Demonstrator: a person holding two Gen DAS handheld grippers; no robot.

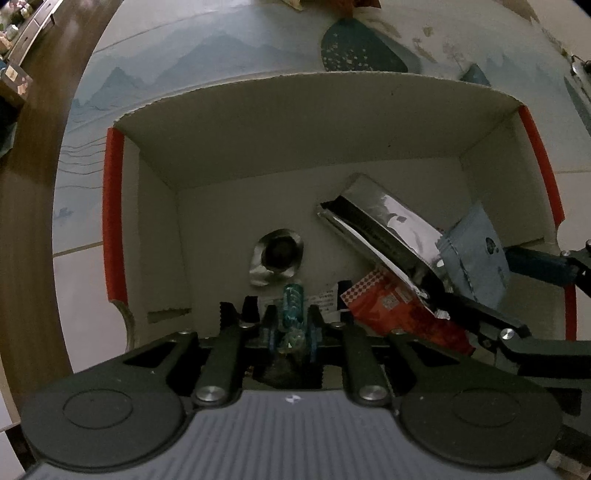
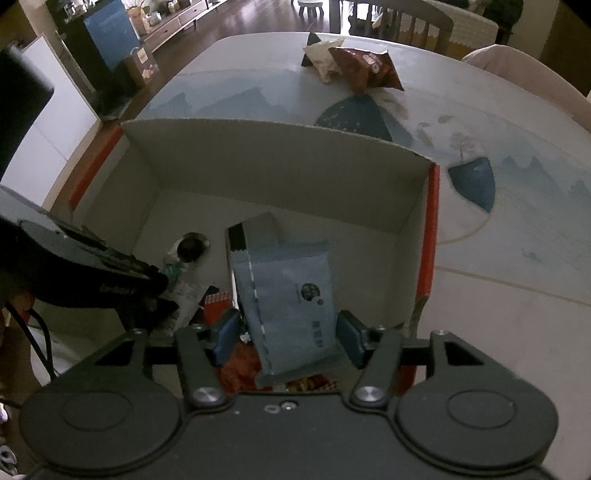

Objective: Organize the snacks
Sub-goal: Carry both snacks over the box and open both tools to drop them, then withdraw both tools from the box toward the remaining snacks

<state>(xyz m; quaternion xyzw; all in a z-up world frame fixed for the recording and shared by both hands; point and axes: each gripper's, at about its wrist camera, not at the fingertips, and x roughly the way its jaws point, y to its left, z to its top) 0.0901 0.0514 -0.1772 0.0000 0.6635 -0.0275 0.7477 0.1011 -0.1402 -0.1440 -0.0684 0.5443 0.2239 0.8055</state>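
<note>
An open cardboard box (image 1: 295, 122) with red outer sides stands on the table; it also shows in the right wrist view (image 2: 280, 162). My left gripper (image 1: 291, 325) is inside it, shut on a small teal wrapped snack (image 1: 293, 306). My right gripper (image 2: 288, 332) is open around a pale blue pouch (image 2: 291, 295), which also shows in the left wrist view (image 1: 476, 254); its pads stand a little off the pouch's sides. In the box lie a silver foil bag (image 1: 384, 225), a red packet (image 1: 402, 306) and a round foil-wrapped snack (image 1: 277, 254).
Beyond the box on the patterned tablecloth (image 2: 517, 258) lie a dark red chip bag (image 2: 365, 66) and a white bag (image 2: 321, 55). Chairs (image 2: 402, 18) stand at the far edge. Wooden floor (image 1: 29, 184) lies to the left of the table.
</note>
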